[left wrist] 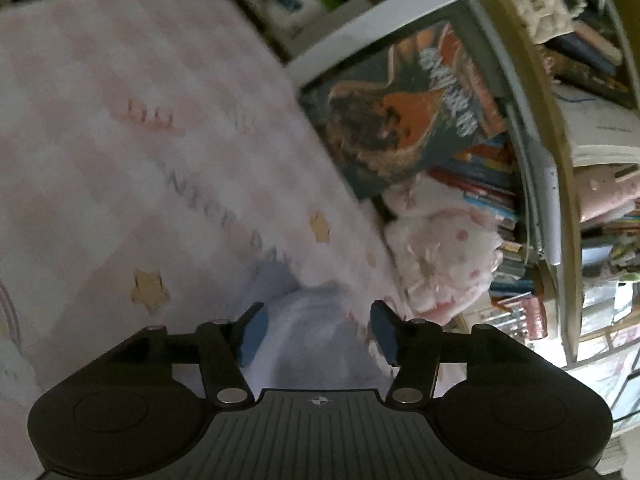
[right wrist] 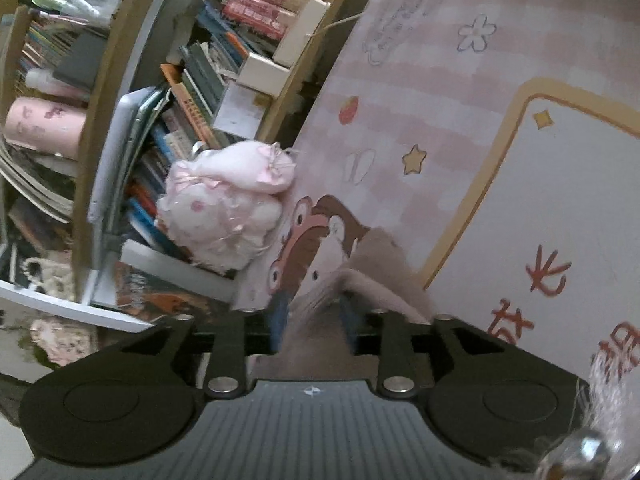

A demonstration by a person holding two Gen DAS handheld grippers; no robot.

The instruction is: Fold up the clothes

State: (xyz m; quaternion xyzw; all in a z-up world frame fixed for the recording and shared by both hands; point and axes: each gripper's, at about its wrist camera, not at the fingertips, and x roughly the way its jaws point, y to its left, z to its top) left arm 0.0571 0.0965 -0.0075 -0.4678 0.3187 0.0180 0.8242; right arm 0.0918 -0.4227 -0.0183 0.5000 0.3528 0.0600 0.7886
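**A:** What's the left claw [left wrist: 318, 330] up to? Looks pretty blurry.

**B:** Its jaws are spread wide. A pale blue garment [left wrist: 312, 320] lies between the blue pads [left wrist: 253, 334] on the pink checked mat [left wrist: 120, 140], but neither pad touches it. Pink plush toy [left wrist: 444, 264] and bookshelf [left wrist: 520, 160] off to the right.

**A:** And the right claw [right wrist: 313, 322]?

**B:** Partly open, with a brownish-grey fluffy garment [right wrist: 372, 264] bunched up between its pads. Can't tell if they're actually pressing on it. The cloth sits over the cartoon print [right wrist: 316, 240] on the mat.
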